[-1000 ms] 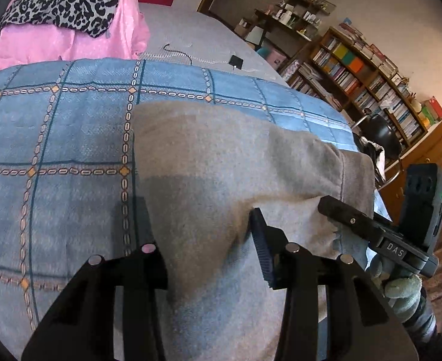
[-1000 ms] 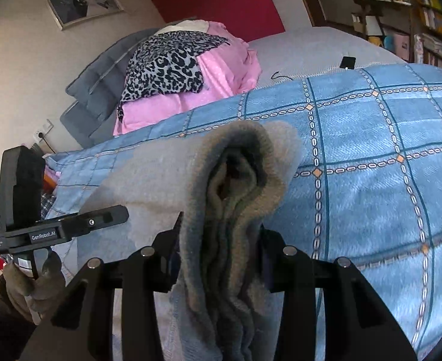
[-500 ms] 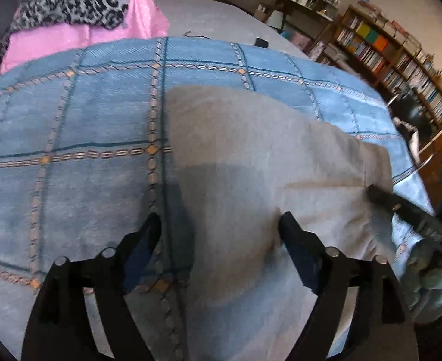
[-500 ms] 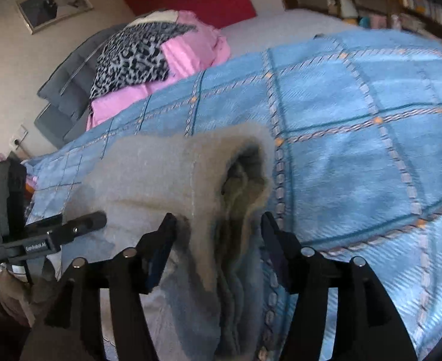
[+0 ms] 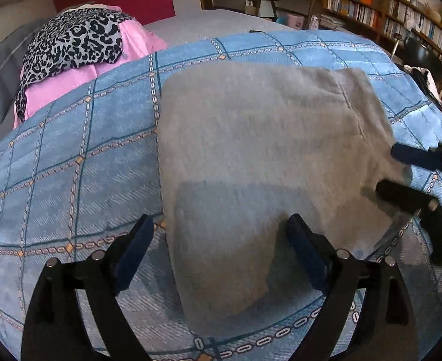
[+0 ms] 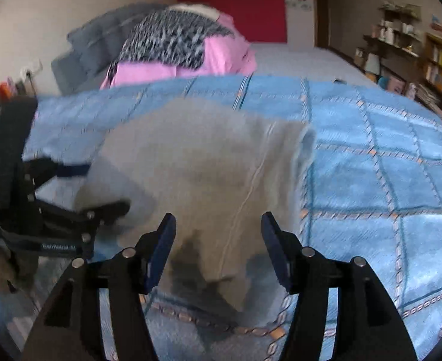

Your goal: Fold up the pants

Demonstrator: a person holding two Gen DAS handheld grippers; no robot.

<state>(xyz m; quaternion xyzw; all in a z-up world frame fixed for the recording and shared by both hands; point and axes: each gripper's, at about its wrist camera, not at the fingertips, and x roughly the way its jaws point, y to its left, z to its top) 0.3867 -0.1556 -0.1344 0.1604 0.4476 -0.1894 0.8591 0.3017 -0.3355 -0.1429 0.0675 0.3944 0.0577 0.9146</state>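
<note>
The grey pants (image 5: 257,156) lie folded flat on the blue checked bedspread (image 5: 70,156); they also show in the right wrist view (image 6: 197,168). My left gripper (image 5: 221,240) is open and empty, its fingers either side of the near left edge of the fold. My right gripper (image 6: 218,237) is open and empty, just above the near right corner of the pants. Each gripper shows in the other's view, the right one (image 5: 413,174) at the right edge, the left one (image 6: 79,186) at the left.
A pink blanket with a leopard-print cloth (image 5: 76,39) lies at the head of the bed. Bookshelves (image 5: 386,9) stand along the right wall. A dark chair (image 5: 422,57) stands beside the bed on the right. Grey pillows (image 6: 100,45) lie at the far left.
My right gripper has opened and let go of the bunched pants, which now lie flat. My left gripper has opened wider and both have drawn back toward the near edge.
</note>
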